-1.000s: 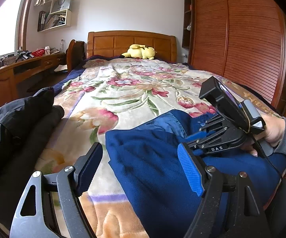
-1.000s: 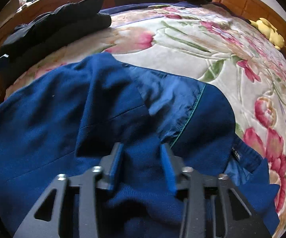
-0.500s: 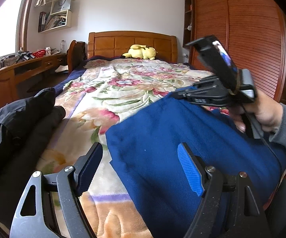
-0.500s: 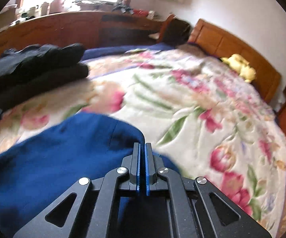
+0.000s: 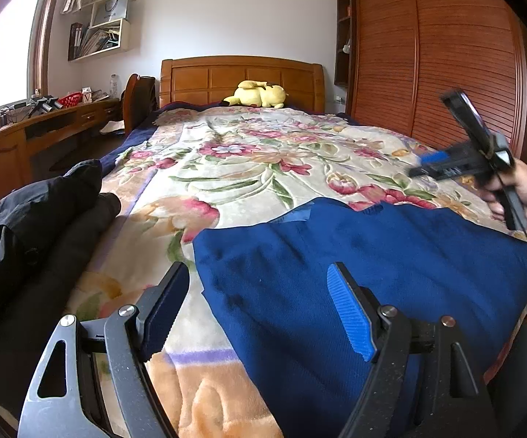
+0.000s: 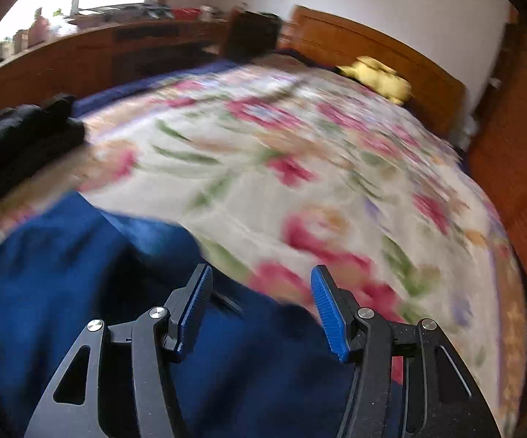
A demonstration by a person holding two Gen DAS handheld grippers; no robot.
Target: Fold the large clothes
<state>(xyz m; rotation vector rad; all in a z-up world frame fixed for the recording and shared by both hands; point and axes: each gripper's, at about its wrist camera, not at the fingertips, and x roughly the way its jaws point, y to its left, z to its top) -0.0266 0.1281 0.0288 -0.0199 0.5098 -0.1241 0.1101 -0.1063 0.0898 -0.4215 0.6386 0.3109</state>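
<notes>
While its jaws are opening, the right gripper (image 6: pixel 261 306) hangs above the bed with nothing caught between its blue pads (image 6: pixel 327 314), the far edge of the blue garment (image 6: pixel 80 292) and a strip of floral blanket (image 6: pixel 300 168) showing through the gap; its own view is smeared by motion. From the left wrist view the same tool (image 5: pixel 422 166) sits at about three o'clock, held in a hand (image 5: pixel 519 193) with a grey sleeve, clear of the cloth below it. The left gripper (image 5: pixel 259 292) stands wide, its left finger over the blanket (image 5: pixel 248 153) and its right finger over the blue garment (image 5: pixel 354 255), neither pad pressing on anything. That garment lies flat on the near end of the bed, filling the frame from five to three o'clock in the left wrist view and from seven to nine o'clock in the right wrist view, with a paler blue lining peeking out at its far edge. At nine o'clock from it a pile of black clothing (image 5: pixel 33 226) rests on the bed's edge. Farther out, at twelve o'clock, a yellow plush toy (image 5: pixel 258 95) lies against the wooden headboard (image 5: pixel 241 73). A wooden desk (image 5: pixel 26 135) runs along at ten o'clock and a louvred wardrobe (image 5: pixel 435 54) stands at two o'clock.
</notes>
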